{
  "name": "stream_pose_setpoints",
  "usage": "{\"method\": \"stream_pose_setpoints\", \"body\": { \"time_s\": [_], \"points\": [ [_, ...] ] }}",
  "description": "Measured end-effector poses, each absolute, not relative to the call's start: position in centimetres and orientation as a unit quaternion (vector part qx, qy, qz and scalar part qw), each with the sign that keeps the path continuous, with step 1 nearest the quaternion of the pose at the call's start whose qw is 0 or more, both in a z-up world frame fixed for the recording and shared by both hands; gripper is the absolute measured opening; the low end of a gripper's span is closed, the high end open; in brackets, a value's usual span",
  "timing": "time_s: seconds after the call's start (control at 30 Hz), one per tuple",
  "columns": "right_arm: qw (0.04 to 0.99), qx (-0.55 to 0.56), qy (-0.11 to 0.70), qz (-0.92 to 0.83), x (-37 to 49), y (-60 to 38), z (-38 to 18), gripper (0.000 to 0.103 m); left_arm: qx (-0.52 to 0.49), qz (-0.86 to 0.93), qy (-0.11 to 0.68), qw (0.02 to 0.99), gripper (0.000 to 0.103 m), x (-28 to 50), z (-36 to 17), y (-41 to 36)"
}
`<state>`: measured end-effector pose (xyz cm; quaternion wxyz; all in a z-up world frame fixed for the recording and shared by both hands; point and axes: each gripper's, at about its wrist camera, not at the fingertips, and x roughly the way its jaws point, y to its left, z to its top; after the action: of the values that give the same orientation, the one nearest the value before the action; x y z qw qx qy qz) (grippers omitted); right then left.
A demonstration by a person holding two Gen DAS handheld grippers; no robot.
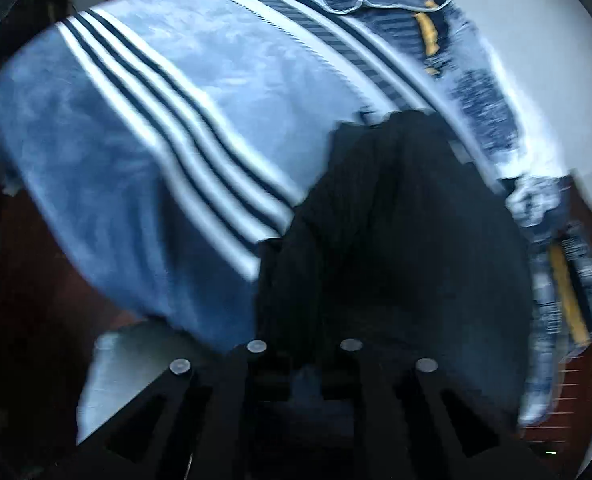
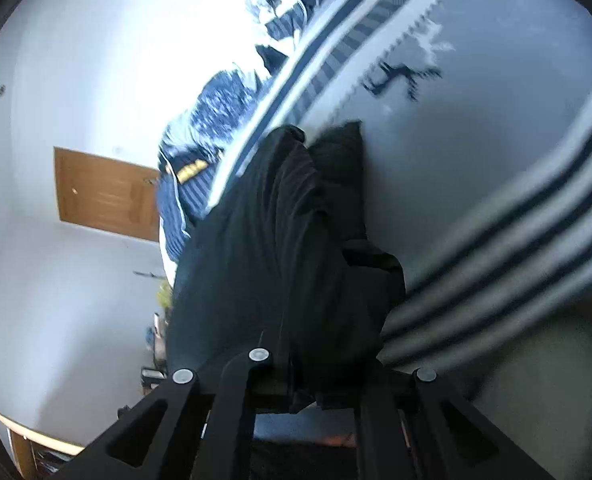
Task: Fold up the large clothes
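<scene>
I am gripping the dark ribbed black garment (image 1: pixel 396 220) with left gripper (image 1: pixel 304 364) and right gripper (image 2: pixel 316 372), jaws clamped on cloth, lifting it off the blue striped bedspread (image 1: pixel 136 140). Next: spreading it flat, I judge.

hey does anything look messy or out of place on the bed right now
Yes. A blue patterned garment with yellow trim lies crumpled along the far edge of the striped blue blanket. The black garment is bunched in both grippers, left and right, not spread flat.
</scene>
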<state>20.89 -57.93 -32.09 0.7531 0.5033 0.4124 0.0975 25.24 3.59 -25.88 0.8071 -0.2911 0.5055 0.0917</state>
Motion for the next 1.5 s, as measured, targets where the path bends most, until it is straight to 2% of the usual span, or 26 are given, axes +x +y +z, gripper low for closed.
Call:
{"method": "stream_pose_setpoints", "body": {
  "time_s": [0.03, 0.1, 0.17, 0.2, 0.23, 0.3, 0.5, 0.6, 0.7, 0.87, 1.07, 1.17, 1.23, 1.5],
  "points": [
    [0.754, 0.496, 0.421, 0.088, 20.9, -57.8, -32.3, 0.011, -0.274, 0.104, 0.504, 0.812, 0.016, 24.6, -25.4, 3.3],
    [0.751, 0.489, 0.438, 0.066, 20.4, -57.7, -32.5, 0.012, -0.234, 0.123, 0.480, 0.836, 0.021, 23.6, -23.4, 2.5],
    [0.752, 0.484, 0.443, 0.065, 20.0, -57.8, -31.7, 0.015, -0.192, 0.130, 0.452, 0.861, 0.039, 22.3, -21.1, 1.6],
    [0.758, 0.475, 0.442, 0.066, 19.8, -57.9, -30.8, 0.024, -0.175, 0.130, 0.439, 0.871, 0.057, 21.9, -20.0, 1.2],
    [0.768, 0.461, 0.440, 0.063, 19.4, -58.0, -29.6, 0.048, -0.156, 0.135, 0.423, 0.882, 0.065, 21.2, -18.6, 0.6],
    [0.795, 0.434, 0.421, 0.045, 18.3, -58.2, -27.1, 0.081, -0.129, 0.139, 0.391, 0.901, 0.066, 20.1, -16.4, -0.5],
    [0.865, 0.323, 0.383, 0.034, 15.8, -56.8, -18.4, 0.081, -0.074, 0.136, 0.339, 0.928, 0.068, 17.4, -10.7, -3.2],
    [0.900, 0.268, 0.341, 0.034, 14.7, -54.3, -13.6, 0.081, -0.049, 0.140, 0.313, 0.938, 0.077, 16.4, -8.2, -4.8],
    [0.922, 0.239, 0.303, 0.038, 14.1, -52.1, -10.4, 0.083, -0.025, 0.146, 0.291, 0.945, 0.078, 15.4, -6.4, -6.1],
    [0.927, 0.207, 0.304, 0.075, 13.9, -49.2, -7.0, 0.086, -0.006, 0.147, 0.275, 0.950, 0.079, 14.1, -4.0, -7.4],
    [0.935, 0.172, 0.306, 0.037, 14.7, -47.9, -5.7, 0.089, -0.004, 0.148, 0.276, 0.950, 0.080, 13.8, -2.9, -7.5],
    [0.951, 0.125, 0.283, 0.023, 15.2, -47.1, -5.6, 0.089, -0.012, 0.146, 0.283, 0.948, 0.082, 14.5, -3.6, -7.1],
    [0.954, 0.108, 0.277, 0.047, 15.6, -46.4, -6.0, 0.089, -0.022, 0.141, 0.303, 0.942, 0.086, 15.8, -4.8, -6.5],
    [0.925, 0.123, 0.358, 0.026, 22.0, -47.9, -11.9, 0.088, -0.090, 0.058, 0.417, 0.902, 0.086, 25.3, -12.0, -1.9]
  ]
}}
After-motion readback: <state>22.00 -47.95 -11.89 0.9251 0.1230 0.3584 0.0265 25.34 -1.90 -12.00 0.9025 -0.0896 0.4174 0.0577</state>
